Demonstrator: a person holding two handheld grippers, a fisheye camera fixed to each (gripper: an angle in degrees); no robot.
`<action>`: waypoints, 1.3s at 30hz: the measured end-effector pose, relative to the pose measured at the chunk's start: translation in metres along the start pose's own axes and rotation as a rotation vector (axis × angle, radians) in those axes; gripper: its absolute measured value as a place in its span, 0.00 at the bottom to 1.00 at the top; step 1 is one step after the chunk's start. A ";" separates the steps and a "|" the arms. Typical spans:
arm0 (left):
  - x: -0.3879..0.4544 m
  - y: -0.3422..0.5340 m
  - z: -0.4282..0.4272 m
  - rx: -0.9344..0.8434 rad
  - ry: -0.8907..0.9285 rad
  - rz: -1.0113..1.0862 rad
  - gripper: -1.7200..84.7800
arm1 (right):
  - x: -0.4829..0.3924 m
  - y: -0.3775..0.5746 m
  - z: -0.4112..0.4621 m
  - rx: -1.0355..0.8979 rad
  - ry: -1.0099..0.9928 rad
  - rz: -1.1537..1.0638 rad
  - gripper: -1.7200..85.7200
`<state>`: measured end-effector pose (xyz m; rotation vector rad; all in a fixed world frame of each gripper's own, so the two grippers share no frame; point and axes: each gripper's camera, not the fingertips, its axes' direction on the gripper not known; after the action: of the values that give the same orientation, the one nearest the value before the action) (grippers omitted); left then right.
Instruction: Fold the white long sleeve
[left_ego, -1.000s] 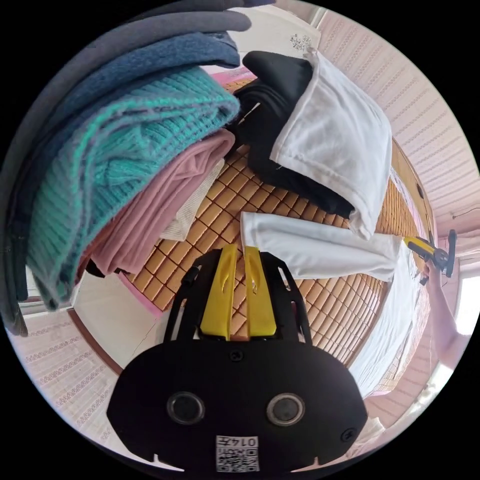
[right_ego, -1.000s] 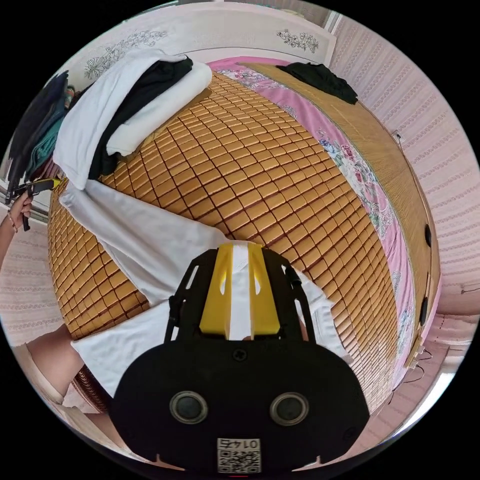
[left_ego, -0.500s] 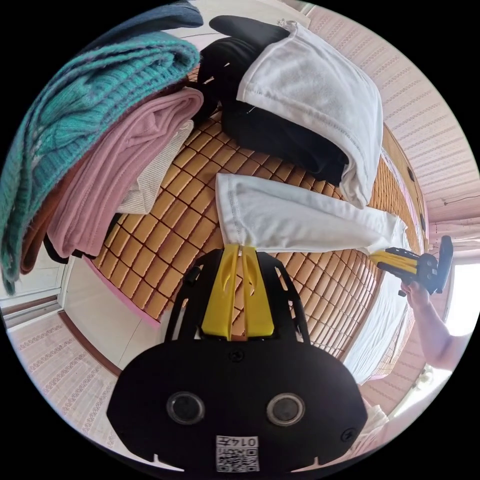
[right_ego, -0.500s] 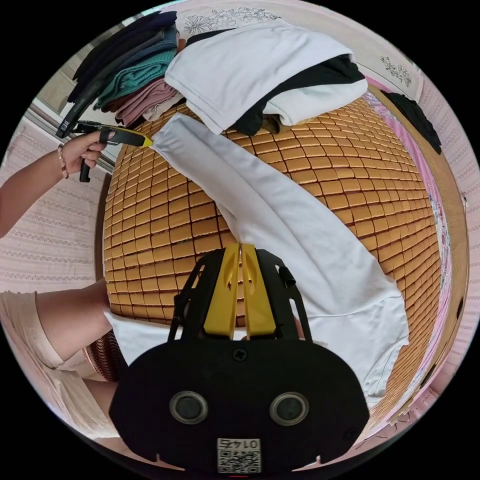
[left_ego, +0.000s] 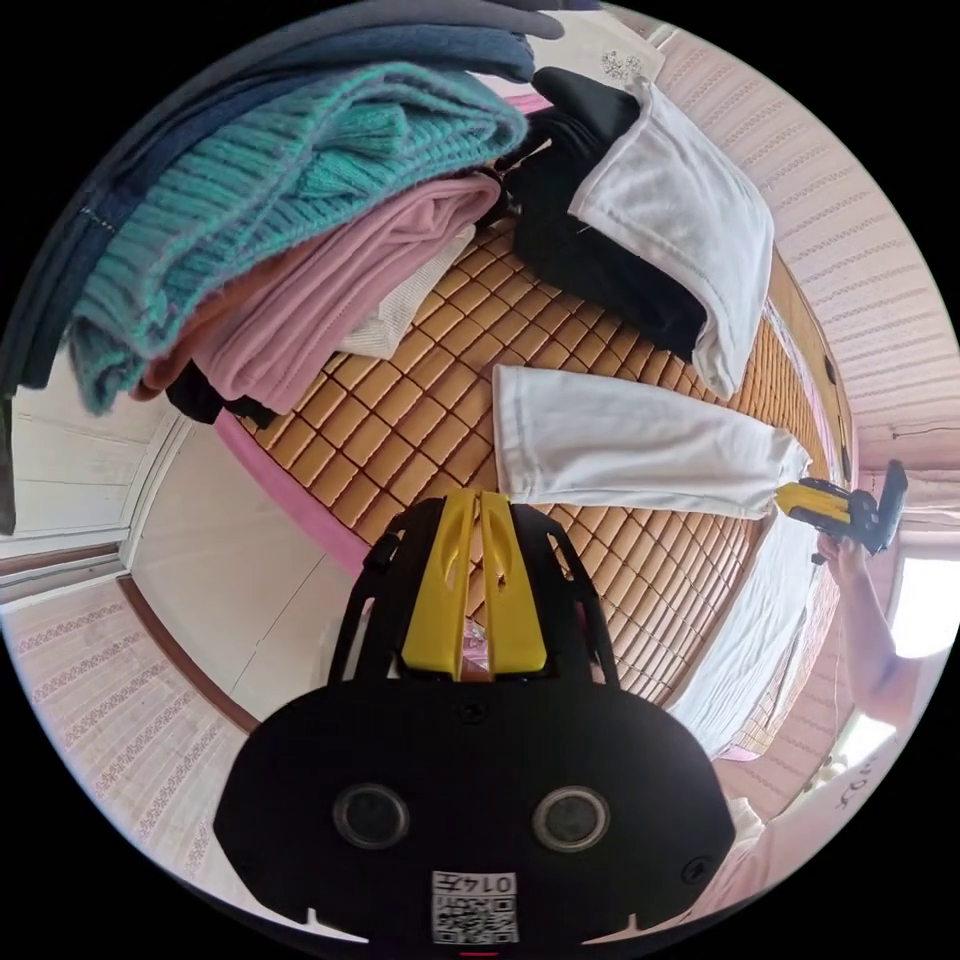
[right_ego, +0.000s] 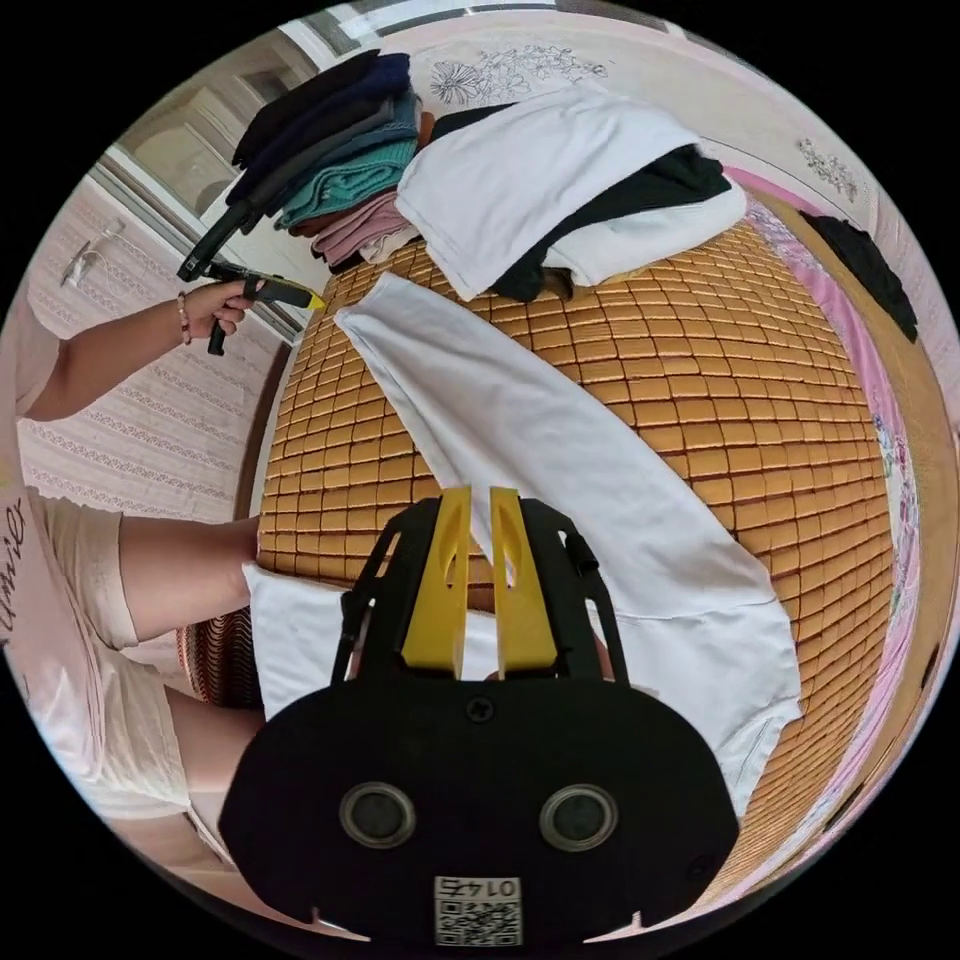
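The white long sleeve (right_ego: 560, 450) lies on a bamboo mat (right_ego: 700, 330), one sleeve stretched straight toward its cuff (right_ego: 350, 318). Its body (right_ego: 700, 640) is at the lower right, and a white edge (right_ego: 290, 620) hangs by the person's leg. My right gripper (right_ego: 478, 492) hovers over the mat beside the sleeve, jaws a little apart and holding nothing. My left gripper (left_ego: 480, 495) is shut with nothing in it, just short of the cuff (left_ego: 512, 430). In the right gripper view the left gripper (right_ego: 290, 293) sits apart from the cuff. The right gripper (left_ego: 820, 503) is near the sleeve's far end.
Folded teal, pink and navy clothes (left_ego: 300, 170) are stacked at the mat's corner, with a white and black pile (left_ego: 660, 230) beside them. A black garment (right_ego: 865, 265) lies far off on the bed. The bed edge (left_ego: 300, 500) drops to pale floor. The person's leg (right_ego: 190, 570) presses against the bed.
My left gripper has let go of the cuff and drawn back a little. My right gripper's jaws have parted. The sleeve now rests flat and straight.
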<state>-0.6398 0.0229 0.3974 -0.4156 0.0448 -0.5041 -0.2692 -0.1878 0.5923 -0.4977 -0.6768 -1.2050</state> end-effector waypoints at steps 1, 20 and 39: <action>0.003 -0.004 0.000 0.008 0.001 0.005 0.01 | 0.009 0.001 -0.001 0.001 0.034 0.039 0.03; 0.097 0.001 -0.020 0.121 -0.154 0.257 0.01 | 0.021 0.126 -0.072 0.182 0.205 0.434 0.01; 0.312 0.190 0.079 -0.215 0.035 0.934 0.01 | -0.209 0.444 -0.026 -0.338 0.045 0.836 0.01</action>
<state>-0.2677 0.0543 0.4129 -0.5424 0.3130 0.4189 0.1180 0.0654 0.4271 -0.9204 -0.1685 -0.5255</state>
